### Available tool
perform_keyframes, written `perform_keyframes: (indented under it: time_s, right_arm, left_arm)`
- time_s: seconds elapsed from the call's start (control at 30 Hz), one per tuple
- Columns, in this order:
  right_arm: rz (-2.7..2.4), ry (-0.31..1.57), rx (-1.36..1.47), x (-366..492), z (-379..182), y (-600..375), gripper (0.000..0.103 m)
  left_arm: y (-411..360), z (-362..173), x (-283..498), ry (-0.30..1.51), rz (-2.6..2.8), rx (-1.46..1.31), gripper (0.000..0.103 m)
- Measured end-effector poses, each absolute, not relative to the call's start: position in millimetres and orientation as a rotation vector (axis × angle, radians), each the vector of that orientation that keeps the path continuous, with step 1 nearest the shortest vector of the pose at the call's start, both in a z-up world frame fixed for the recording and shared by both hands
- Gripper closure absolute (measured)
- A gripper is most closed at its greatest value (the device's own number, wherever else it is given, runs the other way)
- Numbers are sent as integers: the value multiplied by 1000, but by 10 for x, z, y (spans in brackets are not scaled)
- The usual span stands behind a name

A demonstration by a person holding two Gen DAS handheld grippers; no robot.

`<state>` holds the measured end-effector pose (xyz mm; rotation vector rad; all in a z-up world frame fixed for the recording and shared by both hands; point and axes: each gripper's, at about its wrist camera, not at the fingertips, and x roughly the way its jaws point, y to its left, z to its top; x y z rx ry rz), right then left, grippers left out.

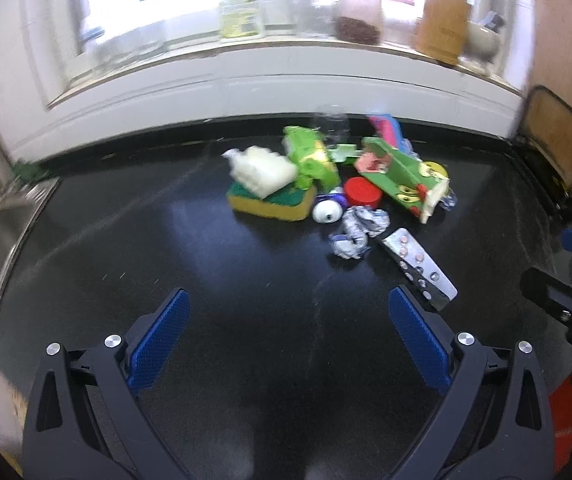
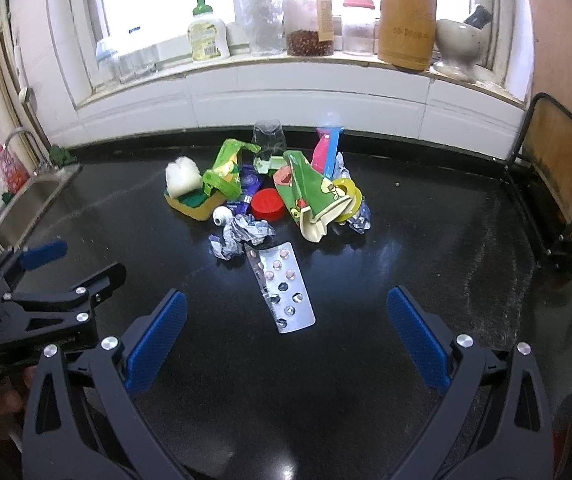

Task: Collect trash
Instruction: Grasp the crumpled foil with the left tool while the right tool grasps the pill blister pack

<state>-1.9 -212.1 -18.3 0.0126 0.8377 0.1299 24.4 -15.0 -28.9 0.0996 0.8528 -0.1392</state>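
Silver foil is what lies nearest you: a flat blister pack, its bubbles partly pressed out, on the black countertop just ahead of your right gripper. Behind it sits the rest of the trash in one loose heap toward the back wall: crumpled foil wrappers, a red plastic cap, a small white cap, torn green printed cartons, a yellow tape roll and a yellow-and-green sponge with a white wad on top.

Both your grippers are released, jaws wide apart, with nothing between the ribbed blue pads. Your left gripper hangs over bare counter, the blister pack just beyond its right finger.

Watch the blister pack. It is thin, stiff and lying flat on a glossy surface, so if you close on it from above the pads will likely skate over it or push it away; you would do better to catch one edge. The foil wads are light and springy and may pop out of a shallow pinch. The cartons lean on each other and on the tape roll, so pulling one could drag or scatter its neighbours, and the round caps could roll toward the sink at your left.
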Motion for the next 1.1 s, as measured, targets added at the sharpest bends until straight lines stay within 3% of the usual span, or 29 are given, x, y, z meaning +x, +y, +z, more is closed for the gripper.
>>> perform_keyframes:
  time_s: [0.1, 0.27, 0.53, 0.63, 0.7, 0.73, 0.83, 0.93, 1.0, 1.1]
  right_arm:
    - [157, 820, -38, 58, -388, -2116, 6]
    - [176, 958, -100, 419, -973, -2095, 6]
    - [245, 990, -118, 742, -1433, -2051, 15]
    - [281, 968, -132, 791, -1401, -2067, 29]
    - [304, 954, -141, 804, -1355, -2089, 62]
    - [308, 953, -143, 808, -1338, -2103, 61]
    - [313, 963, -130, 836, -1310, -2153, 62]
    - [300, 962, -115, 774, -1314, -2215, 63]
    - [293, 970, -91, 707, -1309, -2283, 63]
    - [278, 963, -57, 598, -1276, -2354, 63]
  left_arm:
    - [-213, -465, 409, 867, -216, 158, 7]
    - [-290, -841, 803, 941, -304, 163, 7]
    - [-522, -1263, 1235, 950, -380, 222, 7]
    - [-550, -1336, 1380, 962, -403, 192, 7]
    - [-577, -1347, 1442, 953, -404, 186, 7]
    - [-595, -1355, 1467, 954, -406, 183, 7]
    - [-651, -1358, 1518, 939, -405, 184, 15]
    - [-712, -1324, 1509, 925, -403, 211, 40]
    - [-758, -1306, 1518, 922, -392, 217, 69]
    - [-760, -1279, 1466, 941, -382, 170, 78]
